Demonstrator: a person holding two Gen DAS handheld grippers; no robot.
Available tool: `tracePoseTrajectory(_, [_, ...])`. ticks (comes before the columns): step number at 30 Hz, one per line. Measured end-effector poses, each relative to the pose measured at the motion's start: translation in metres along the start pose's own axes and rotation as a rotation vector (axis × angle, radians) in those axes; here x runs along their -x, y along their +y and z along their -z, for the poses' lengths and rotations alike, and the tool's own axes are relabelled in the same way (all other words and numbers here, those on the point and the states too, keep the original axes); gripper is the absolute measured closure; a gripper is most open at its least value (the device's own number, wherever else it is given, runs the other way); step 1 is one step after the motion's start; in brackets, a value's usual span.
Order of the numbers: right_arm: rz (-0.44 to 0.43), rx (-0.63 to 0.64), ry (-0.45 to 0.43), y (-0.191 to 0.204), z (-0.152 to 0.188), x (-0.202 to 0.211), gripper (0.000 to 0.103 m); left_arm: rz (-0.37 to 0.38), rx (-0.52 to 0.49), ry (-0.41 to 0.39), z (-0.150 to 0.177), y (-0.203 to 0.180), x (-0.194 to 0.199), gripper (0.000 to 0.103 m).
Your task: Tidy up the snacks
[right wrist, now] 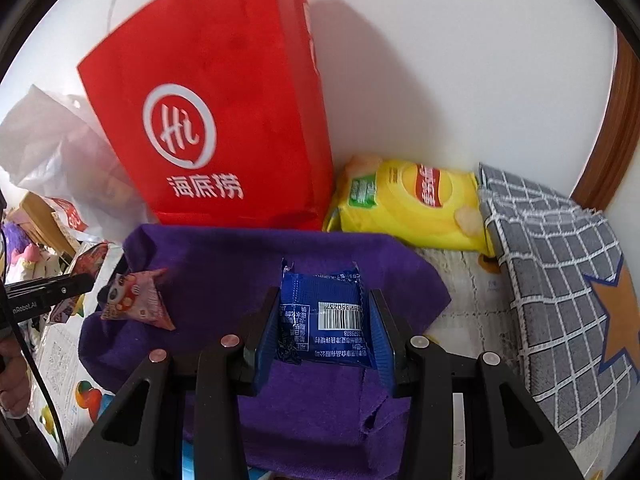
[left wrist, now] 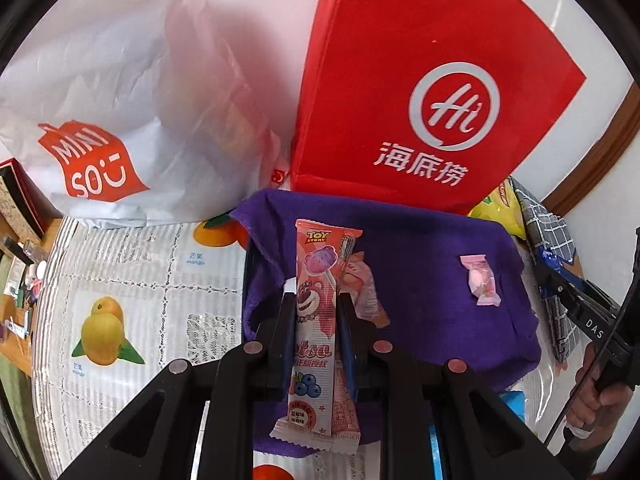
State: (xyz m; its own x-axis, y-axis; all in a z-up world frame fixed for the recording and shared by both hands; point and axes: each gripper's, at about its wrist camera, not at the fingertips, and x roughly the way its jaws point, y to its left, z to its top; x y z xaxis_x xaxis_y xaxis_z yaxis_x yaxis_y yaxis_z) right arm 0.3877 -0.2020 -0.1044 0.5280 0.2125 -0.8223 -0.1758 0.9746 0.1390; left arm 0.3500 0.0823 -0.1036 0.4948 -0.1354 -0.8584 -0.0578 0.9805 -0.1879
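White wall behind, tabletop [left wrist: 120,264] covered with a fruit-print plastic cloth. Purple fabric cloth [left wrist: 420,248] spread on it, reaching toward the back edge.

Along the back edge: white crinkled plastic shopping bag with an orange logo [left wrist: 120,128] toward the left, red non-woven tote bag with a white round logo [right wrist: 224,120] upright just beside it, both touching the purple cloth's far edge. Yellow chip bag [right wrist: 412,200] lies flat to the right of the red tote, touching it. Grey checked fabric with an orange star [right wrist: 560,280] sits at the right edge, overlapping the chip bag's end.

Left gripper [left wrist: 312,308]: fingers pressed onto a long pink lollipop wrapper with cartoon print [left wrist: 316,320], pinching it at mid-length, wrapper pointing forward over the purple cloth. A second pinkish wrapper lies tight alongside it on the right; can't tell if it's also pinched.

Right gripper [right wrist: 324,312]: fingers pinching a blue foil snack packet with a white barcode label [right wrist: 328,320] by its two sides, above the purple cloth near its middle.

Loose on the purple cloth: small pink twist-wrapped candy [left wrist: 486,282] toward the right side, well apart from the lollipop. Pink triangular snack pouch with a cartoon face [right wrist: 136,300] on the cloth's left part.
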Motion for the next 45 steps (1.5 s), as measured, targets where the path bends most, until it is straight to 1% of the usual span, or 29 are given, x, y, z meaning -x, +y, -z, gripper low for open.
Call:
tracePoseTrajectory(9, [-0.035,-0.007,0.044,0.002,0.003,-0.017,0.061,-0.004,0.002,0.018,0.001,-0.001,-0.007,0.084])
tracePoseTrajectory(15, [-0.045,0.043,0.067,0.018,0.005,-0.024,0.061,-0.002,-0.005,0.021,0.001,-0.003,-0.008,0.084])
tracePoseTrajectory(19, [-0.044,0.044,0.081,0.019,0.006,-0.028,0.061,0.0,-0.003,0.023,0.001,-0.003,-0.008,0.084])
tracePoseTrajectory(22, [-0.036,0.041,0.092,0.019,0.007,-0.03,0.061,0.015,0.002,0.033,0.001,-0.003,-0.009,0.084])
tracePoseTrajectory(37, [-0.037,0.059,0.134,0.023,0.013,-0.042,0.06,0.014,-0.007,0.053,0.003,-0.002,-0.014,0.084])
tracePoseTrajectory(45, [-0.013,0.083,0.146,0.028,0.014,-0.045,0.06,0.021,-0.021,0.073,0.005,-0.004,-0.018,0.084])
